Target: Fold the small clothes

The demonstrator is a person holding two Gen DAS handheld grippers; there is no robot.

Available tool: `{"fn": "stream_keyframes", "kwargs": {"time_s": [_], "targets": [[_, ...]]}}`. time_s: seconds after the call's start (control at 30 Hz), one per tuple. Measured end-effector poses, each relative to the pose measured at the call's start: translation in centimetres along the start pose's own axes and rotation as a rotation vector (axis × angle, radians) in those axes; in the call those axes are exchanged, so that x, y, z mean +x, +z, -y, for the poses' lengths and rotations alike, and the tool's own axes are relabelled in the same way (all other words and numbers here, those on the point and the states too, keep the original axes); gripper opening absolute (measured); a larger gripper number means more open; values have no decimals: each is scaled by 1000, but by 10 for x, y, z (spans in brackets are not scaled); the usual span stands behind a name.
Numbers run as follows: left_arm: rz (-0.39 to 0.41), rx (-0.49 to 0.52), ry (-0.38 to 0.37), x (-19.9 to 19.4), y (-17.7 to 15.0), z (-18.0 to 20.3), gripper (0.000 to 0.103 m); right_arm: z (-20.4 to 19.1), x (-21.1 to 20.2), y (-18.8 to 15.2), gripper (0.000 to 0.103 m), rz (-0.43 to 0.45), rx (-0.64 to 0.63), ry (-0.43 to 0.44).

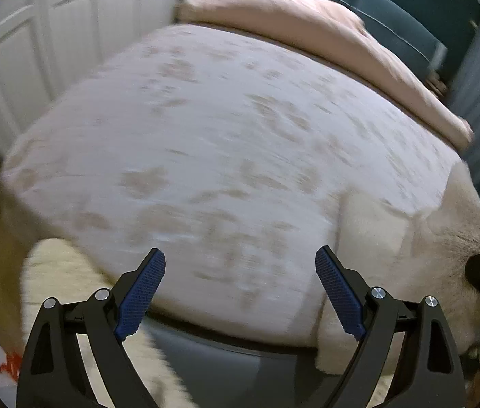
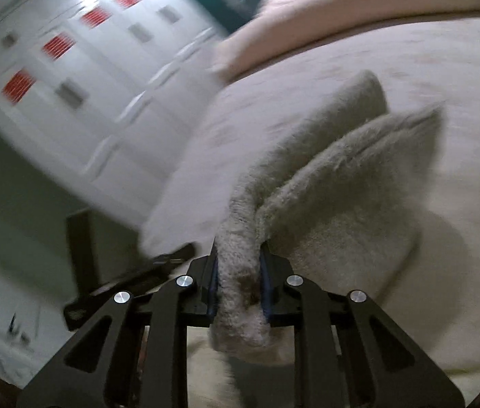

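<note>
The right gripper [image 2: 238, 282] is closed tight on a bunched edge of a fluffy cream garment [image 2: 342, 176], the fabric squeezed between its blue pads and trailing ahead of the tool onto the bed [image 2: 461, 136], where the rest of it lies in two soft ridges. The left gripper [image 1: 240, 292] stands wide open with nothing between its pads [image 1: 141, 292]; the bed's patterned cover lies ahead of it, and the same cream garment [image 1: 410, 238] sits off to its right, at the bed's near corner, with the tip of the other tool just showing against it at the frame's right edge. Judging by the loose, rumpled lie of the fabric, the fold is at an early stage: one edge is lifted, no neat crease or flat stack shows anywhere, and the piece probably needs spreading out before it can be doubled over. The open left tool looks free to take a second corner, which lies to its right. Both views are smeared by motion, so finer details of the garment's shape cannot be told. Beyond the tools, at the far side of the bed, a pink folded blanket [image 1: 308, 23] lies well apart from the work, and white panelled doors [image 1: 53, 34] stand to the left; neither seems in the way.
</note>
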State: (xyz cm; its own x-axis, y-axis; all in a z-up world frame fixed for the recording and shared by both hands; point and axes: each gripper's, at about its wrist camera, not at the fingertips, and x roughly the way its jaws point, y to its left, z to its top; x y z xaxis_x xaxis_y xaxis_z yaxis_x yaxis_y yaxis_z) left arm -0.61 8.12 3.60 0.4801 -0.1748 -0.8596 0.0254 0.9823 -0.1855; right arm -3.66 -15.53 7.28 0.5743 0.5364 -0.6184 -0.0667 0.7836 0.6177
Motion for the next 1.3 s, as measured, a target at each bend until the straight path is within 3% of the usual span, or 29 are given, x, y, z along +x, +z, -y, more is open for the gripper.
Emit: {"fn": "stream_keyframes", "kwargs": {"time_s": [0.1,0.23,0.3,0.37,0.43,0.53,0.6,0.67,0.83,0.93,1.07,1.23,1.3], "targets": [[15,-73,71,-10,2,-44,88,-55,61,-5,18,-84,-136,2],[12,-144,123,-15,-2,-84,88,-83,127,-19,17,-193,-211,-45],[9,-163,122,-16,-4,-93,88,-80,137,-17,17,-203,-190,-71],[6,-169,105,-15,-4,-90,88,-65,115,-3,17,-169,-137,-39],[4,-147,74,-12,-2,-74,88,-55,78,3,17,-92,-111,-30],[0,-92,15,-5,2,-44,88,-10,-14,12,17,57,-13,-42],[-7,-39,-46,1,4,-13,88,23,-54,6,17,109,38,-114],[-14,25,-111,6,4,25,88,72,-87,-16,17,116,120,-258],[-61,192,-228,20,-12,120,88,186,-91,-90,17,8,393,-457],[-99,307,-250,32,-33,171,88,209,-81,-115,19,19,481,-375],[-115,426,-209,44,-59,210,88,195,-91,-99,27,59,422,-374],[-134,429,-190,50,-70,213,88,197,-104,-64,41,103,362,-387],[-130,429,-175,50,-73,213,88,212,-95,-52,50,107,381,-348]]}}
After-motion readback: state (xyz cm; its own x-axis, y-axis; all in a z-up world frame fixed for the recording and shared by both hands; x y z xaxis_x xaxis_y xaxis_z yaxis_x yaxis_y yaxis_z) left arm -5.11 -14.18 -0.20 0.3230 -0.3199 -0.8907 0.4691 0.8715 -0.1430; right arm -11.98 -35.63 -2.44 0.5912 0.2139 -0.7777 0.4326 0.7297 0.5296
